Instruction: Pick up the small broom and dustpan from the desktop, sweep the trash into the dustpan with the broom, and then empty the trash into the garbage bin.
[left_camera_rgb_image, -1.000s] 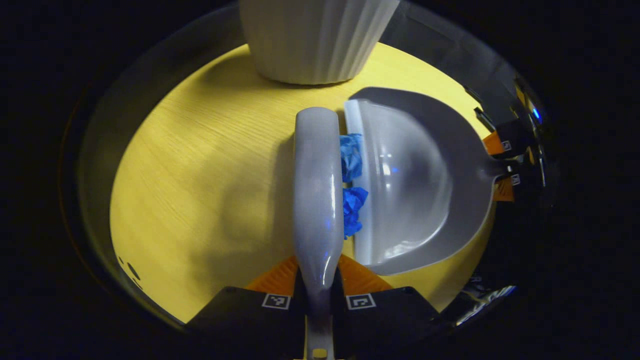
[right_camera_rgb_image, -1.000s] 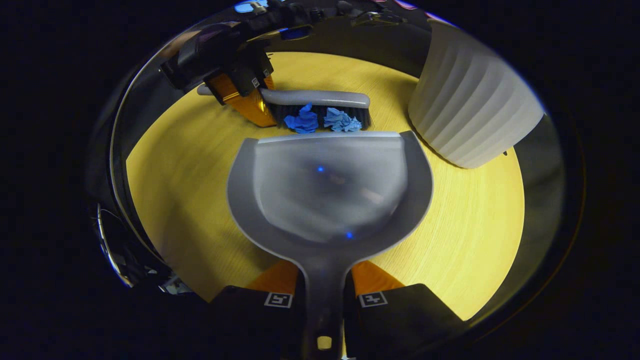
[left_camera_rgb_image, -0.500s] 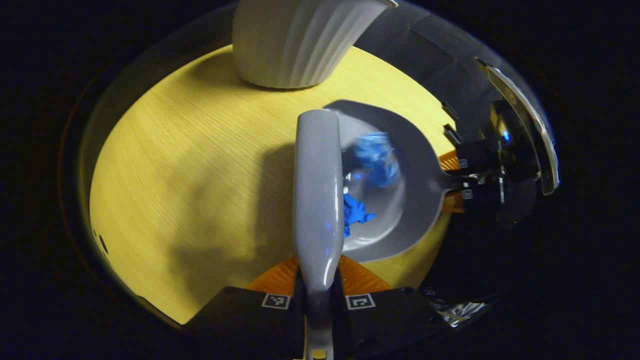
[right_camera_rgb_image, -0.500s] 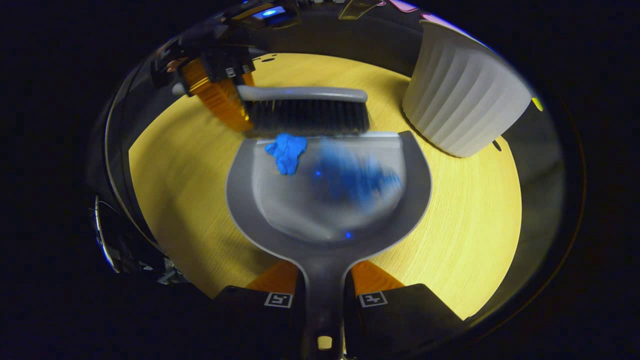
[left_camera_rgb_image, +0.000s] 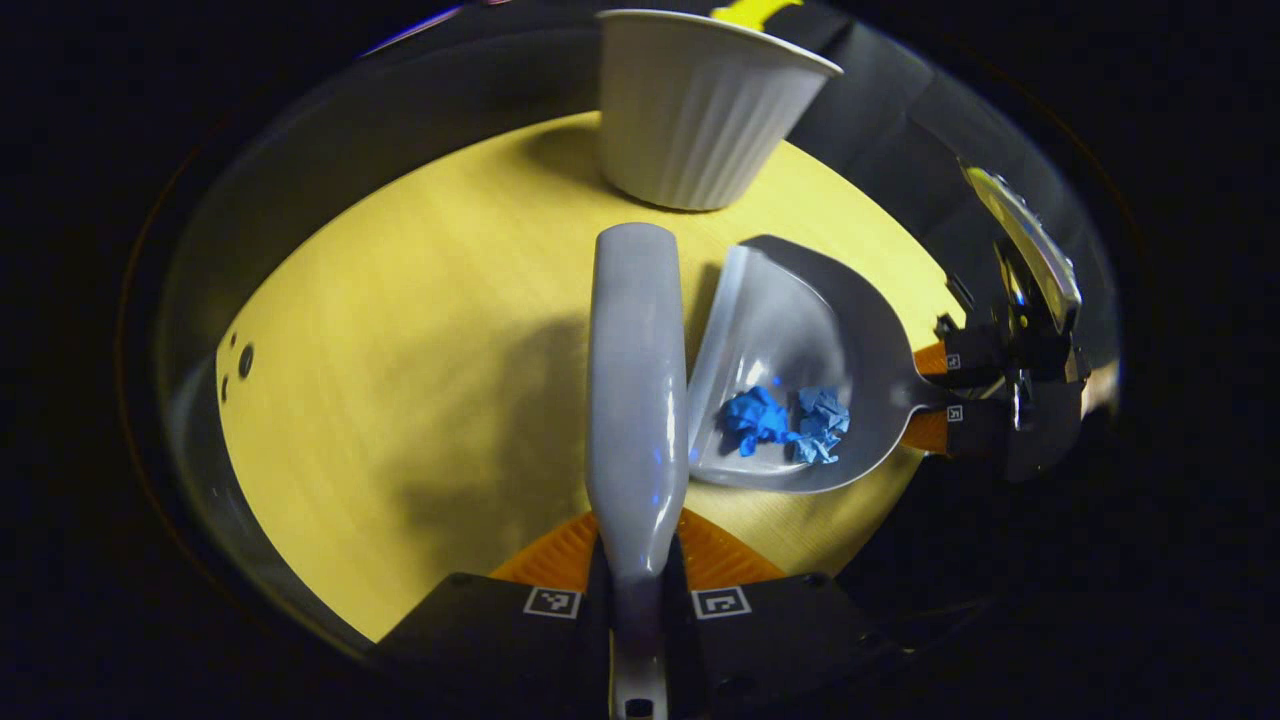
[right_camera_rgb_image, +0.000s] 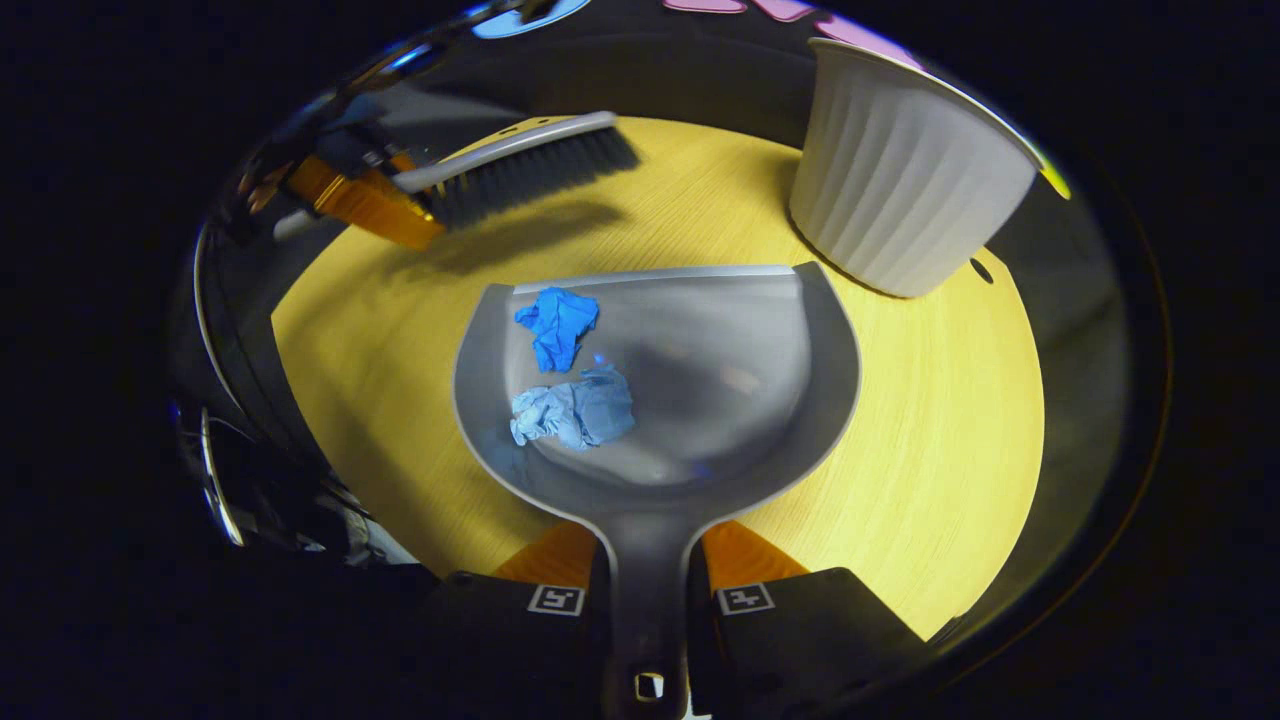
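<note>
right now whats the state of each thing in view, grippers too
broom: held by its handle in the left gripper, lifted off the table
dustpan: held by its handle in the right gripper, both paper wads inside
darker blue wad: in the pan near its lip
paler blue wad: in the pan, farther back
bin: upright on the table, inside hidden

the left gripper (left_camera_rgb_image: 637, 560) has both fingers clamped on the broom handle (left_camera_rgb_image: 636, 380), pointing out over the tabletop (left_camera_rgb_image: 400, 350). the right gripper (right_camera_rgb_image: 648, 575) grips the dustpan handle (right_camera_rgb_image: 648, 590) between both fingers, level above the tabletop, and in the left gripper view sits off to the broom's right side.
</note>
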